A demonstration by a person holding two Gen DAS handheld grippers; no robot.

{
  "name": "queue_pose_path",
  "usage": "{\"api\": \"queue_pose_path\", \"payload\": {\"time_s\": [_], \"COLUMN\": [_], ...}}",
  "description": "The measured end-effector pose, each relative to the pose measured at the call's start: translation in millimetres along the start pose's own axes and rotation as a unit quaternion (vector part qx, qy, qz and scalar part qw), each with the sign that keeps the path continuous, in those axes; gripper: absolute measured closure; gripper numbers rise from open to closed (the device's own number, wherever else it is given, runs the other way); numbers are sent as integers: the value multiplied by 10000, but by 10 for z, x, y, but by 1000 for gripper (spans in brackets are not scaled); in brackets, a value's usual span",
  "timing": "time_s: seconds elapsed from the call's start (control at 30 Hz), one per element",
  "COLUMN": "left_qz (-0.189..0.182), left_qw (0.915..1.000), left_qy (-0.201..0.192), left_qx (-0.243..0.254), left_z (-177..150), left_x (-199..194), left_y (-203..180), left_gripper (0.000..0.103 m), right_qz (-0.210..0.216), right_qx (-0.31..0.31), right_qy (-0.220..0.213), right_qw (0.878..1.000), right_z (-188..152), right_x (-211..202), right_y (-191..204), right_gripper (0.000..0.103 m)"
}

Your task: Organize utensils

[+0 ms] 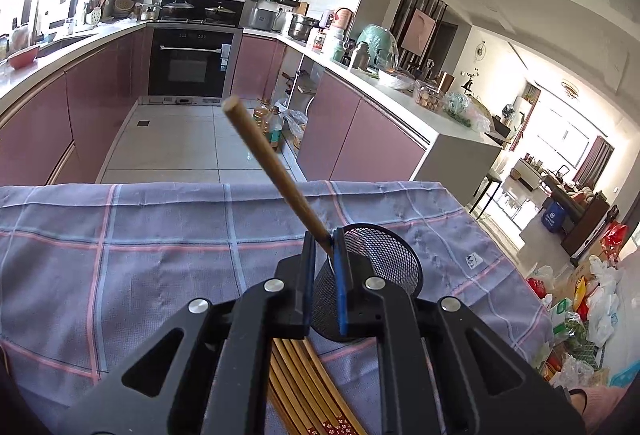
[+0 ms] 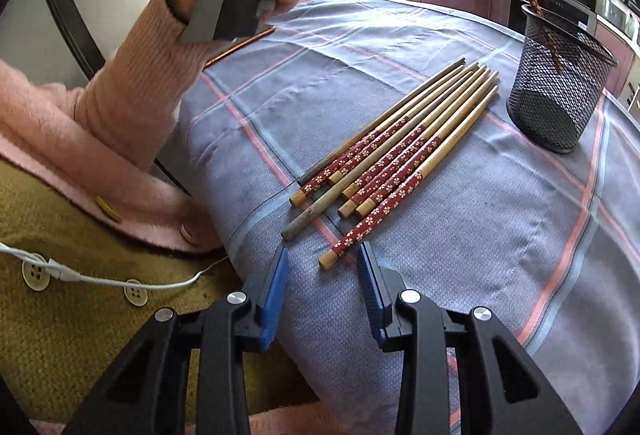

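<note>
The left hand-held gripper (image 1: 324, 241) is pinching one brown wooden chopstick (image 1: 272, 171) over the black wire-mesh cup (image 2: 560, 91), apparently to stand it inside, while the right hand-held gripper (image 2: 323, 259) is hovering spread beside the remaining chopsticks (image 2: 396, 155) on the checked-cloth worktop (image 2: 500, 235).

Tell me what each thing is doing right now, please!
left gripper: shut on one chopstick.
held chopstick: tilted, lower end inside the cup.
mesh cup: upright on the cloth.
loose chopsticks: lying flat in a bunch beside the cup.
right gripper: open, holding nothing.
checked cloth: spread out.
</note>
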State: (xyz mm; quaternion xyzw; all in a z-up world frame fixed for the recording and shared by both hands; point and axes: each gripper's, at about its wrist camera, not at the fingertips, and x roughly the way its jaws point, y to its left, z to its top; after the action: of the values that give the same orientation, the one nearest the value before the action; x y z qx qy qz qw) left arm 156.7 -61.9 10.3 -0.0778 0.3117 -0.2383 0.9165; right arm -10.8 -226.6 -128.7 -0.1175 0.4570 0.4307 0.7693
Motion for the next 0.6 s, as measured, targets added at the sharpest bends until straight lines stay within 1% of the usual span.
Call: {"api": "queue_pose_path", "payload": {"time_s": [0.1,0.17,0.33,0.4,0.5,0.57,0.6], "left_qz": [18,46,72,79,96,108,116], "left_qw": [10000,10000,9999,9999,9998,9998,9998], "left_qy": [-17,-38,-109,-135,-150,-151,-145], "left_qx": [-8,8,-47,-37,-5,5,3], "left_z": [-56,-116,-261,-309,-360,-382,-390], "left_x": [-78,-165,-372,-435,-504,-538,-554], "left_y": [-21,-23,-2,-10,-30,-31,-31], "left_gripper": [94,94,94,94,94,94,94], "right_qz": [89,61,96,34,-49,-13,-2], "right_qx": [167,254,538,642,613,543,536], "right_qy": [-170,-250,-499,-596,-649,-733,-779], "right_qw": [9997,9993,9973,9962,9960,9958,9955], "right_z": [-27,-41,-144,-189,-131,-114,-108], "right_x": [7,-5,-130,-191,-221,-264,-278], "right_y": [37,64,98,98,114,136,141], "right_gripper": [59,57,55,55,55,54,52]}}
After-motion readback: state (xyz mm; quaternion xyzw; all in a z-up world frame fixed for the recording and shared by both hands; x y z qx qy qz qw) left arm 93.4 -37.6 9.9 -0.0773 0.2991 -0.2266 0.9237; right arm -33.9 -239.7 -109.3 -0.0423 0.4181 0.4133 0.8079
